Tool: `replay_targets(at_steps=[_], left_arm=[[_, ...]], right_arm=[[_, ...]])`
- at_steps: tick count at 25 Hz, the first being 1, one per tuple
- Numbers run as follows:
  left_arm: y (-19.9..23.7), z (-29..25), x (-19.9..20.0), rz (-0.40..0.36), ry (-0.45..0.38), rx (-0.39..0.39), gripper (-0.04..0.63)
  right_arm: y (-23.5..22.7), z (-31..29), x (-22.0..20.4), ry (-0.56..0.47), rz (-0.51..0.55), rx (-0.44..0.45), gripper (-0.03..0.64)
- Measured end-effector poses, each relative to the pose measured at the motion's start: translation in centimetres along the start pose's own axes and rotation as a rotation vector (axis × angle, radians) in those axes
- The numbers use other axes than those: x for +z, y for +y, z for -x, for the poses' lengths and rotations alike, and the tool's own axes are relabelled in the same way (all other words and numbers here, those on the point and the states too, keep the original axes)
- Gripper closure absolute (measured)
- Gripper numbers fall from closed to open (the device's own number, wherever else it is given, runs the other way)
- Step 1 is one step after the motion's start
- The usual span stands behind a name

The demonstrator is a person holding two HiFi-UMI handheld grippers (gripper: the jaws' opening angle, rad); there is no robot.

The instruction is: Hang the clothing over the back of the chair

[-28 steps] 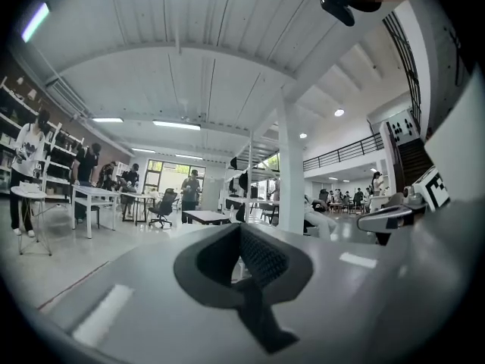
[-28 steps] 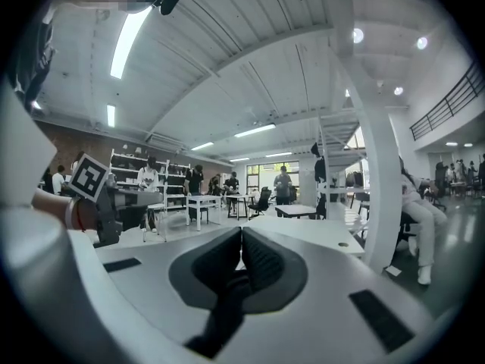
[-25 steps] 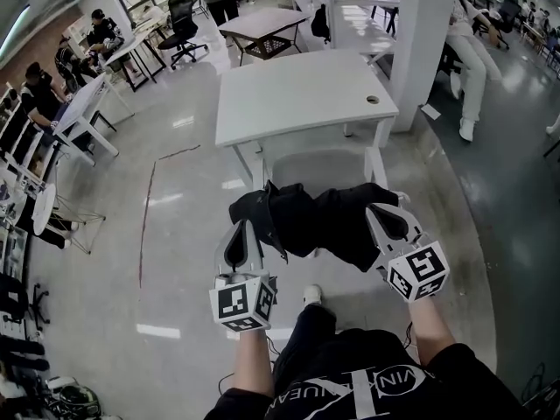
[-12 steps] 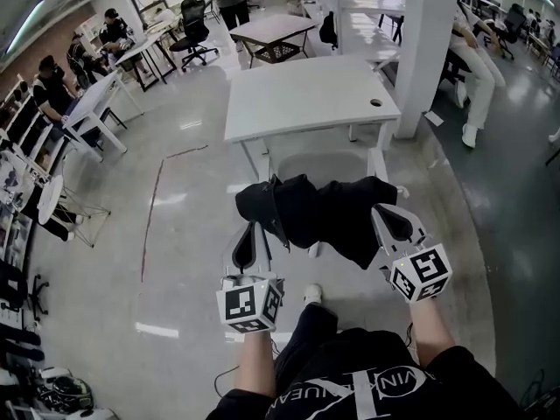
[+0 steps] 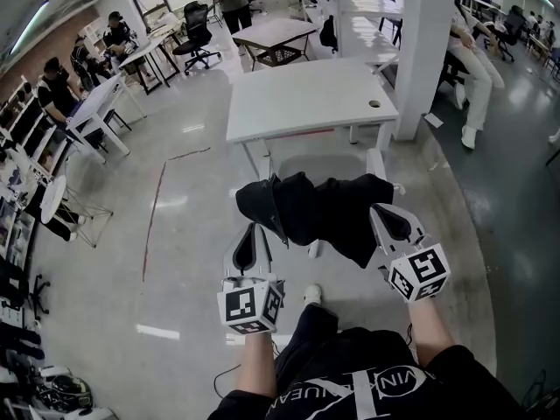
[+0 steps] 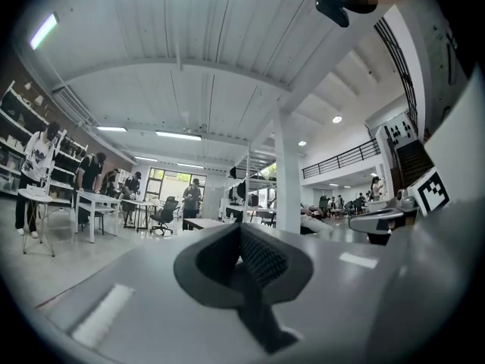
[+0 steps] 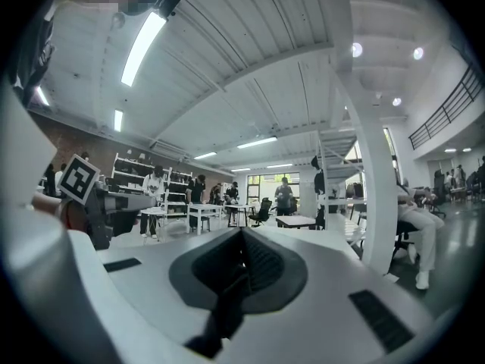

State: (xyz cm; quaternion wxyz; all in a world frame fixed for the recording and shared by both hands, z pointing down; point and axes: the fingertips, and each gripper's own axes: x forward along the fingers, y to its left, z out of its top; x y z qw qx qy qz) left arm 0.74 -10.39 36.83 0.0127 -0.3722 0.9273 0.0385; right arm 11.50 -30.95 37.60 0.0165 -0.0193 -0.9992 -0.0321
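We clamp the garment (image 5: 319, 213) thinly in our left gripper (image 5: 255, 233) and right gripper (image 5: 381, 213); it could slip free short of the chair (image 5: 328, 163).

Black clothing (image 5: 324, 213), white table (image 5: 306, 103) (floor (image 5: 175, 261) glossy grey)

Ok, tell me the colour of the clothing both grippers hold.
The clothing is black; the head view shows it best.
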Motion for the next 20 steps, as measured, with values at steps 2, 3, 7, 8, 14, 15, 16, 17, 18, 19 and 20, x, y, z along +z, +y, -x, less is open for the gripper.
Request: replay_targets(at_steps=[2, 3, 7, 8, 14, 15, 16, 17, 18, 19, 20], left_arm=[[-0.3, 0.1, 0.0, -0.002, -0.001, 0.000, 0.586], [-0.4, 0.1, -0.1, -0.002, -0.001, -0.001, 0.586], [-1.2, 0.2, 0.0, -0.009, -0.003, -0.006, 0.586], [-1.3, 0.3, 0.1, -0.012, -0.004, -0.006, 0.586], [-1.6, 0.3, 0.6, -0.013, -0.014, 0.009, 0.586], [-1.6, 0.3, 0.5, -0.005, -0.015, 0.010, 0.586], [-1.7, 0.3, 0.4, 0.004, -0.016, 0.011, 0.586], [-1.7, 0.3, 0.2, 0.012, -0.017, 0.012, 0.586], [-1.6, 0.4, 0.1, 0.018, -0.017, 0.013, 0.586], [-1.6, 0.5, 0.0, 0.023, -0.017, 0.014, 0.586], [-1.5, 0.6, 0.0, 0.027, -0.017, 0.015, 0.586]], right_arm=[[0.0, 0.2, -0.1, 0.000, 0.000, 0.002, 0.603], [-0.1, 0.3, -0.2, 0.000, 0.000, 0.002, 0.603], [-0.5, 1.0, -0.4, -0.003, -0.010, -0.003, 0.603], [-0.6, 1.2, -0.3, -0.006, -0.015, -0.006, 0.603], [-1.0, 1.7, 0.1, -0.018, -0.025, -0.011, 0.603], [-1.1, 1.7, 0.0, -0.018, -0.026, -0.010, 0.603], [-1.2, 1.7, -0.2, -0.017, -0.027, -0.009, 0.603], [-1.2, 1.8, -0.3, -0.017, -0.028, -0.008, 0.603], [-1.2, 1.8, -0.5, -0.017, -0.029, -0.008, 0.603], [-1.1, 1.9, -0.5, -0.017, -0.030, -0.009, 0.603], [-1.0, 2.0, -0.6, -0.017, -0.031, -0.009, 0.603]])
